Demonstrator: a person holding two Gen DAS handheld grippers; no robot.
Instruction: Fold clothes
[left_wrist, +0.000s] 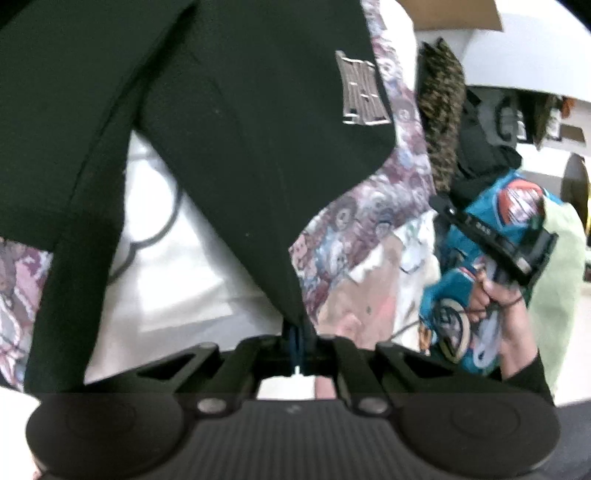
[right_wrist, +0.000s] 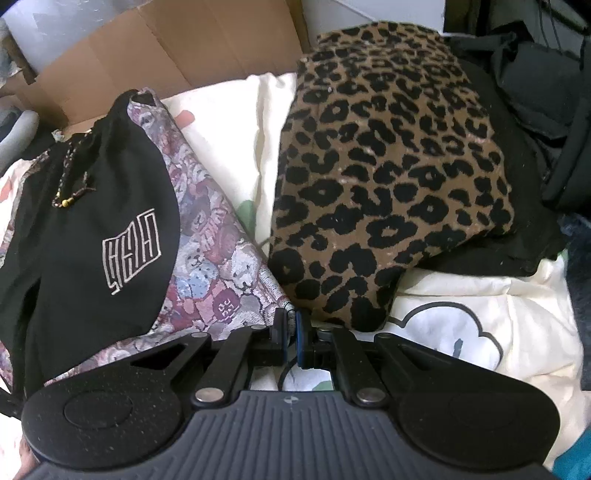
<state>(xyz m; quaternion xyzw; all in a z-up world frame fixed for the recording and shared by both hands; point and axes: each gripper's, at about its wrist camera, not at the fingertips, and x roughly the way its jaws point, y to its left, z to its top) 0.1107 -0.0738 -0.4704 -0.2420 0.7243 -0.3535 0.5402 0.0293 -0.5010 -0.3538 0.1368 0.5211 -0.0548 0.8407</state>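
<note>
Black shorts (left_wrist: 240, 129), soft and limp, hang over the bed from the left gripper (left_wrist: 298, 341), clamped on a hem corner. Right gripper (right_wrist: 291, 339) nearly closed, holding nothing; best grasp: the opposite corner.

Black shorts (right_wrist: 85, 236): dark fabric, pale embroidered block logo on one leg, beaded drawstring at the waist; one leg hem pinched and lifted, the rest draped over the teddy-bear print garment (right_wrist: 218, 280). Leopard-print garment (right_wrist: 388, 177): brown with black spots, folded, lying just beside these on cream bedding
</note>
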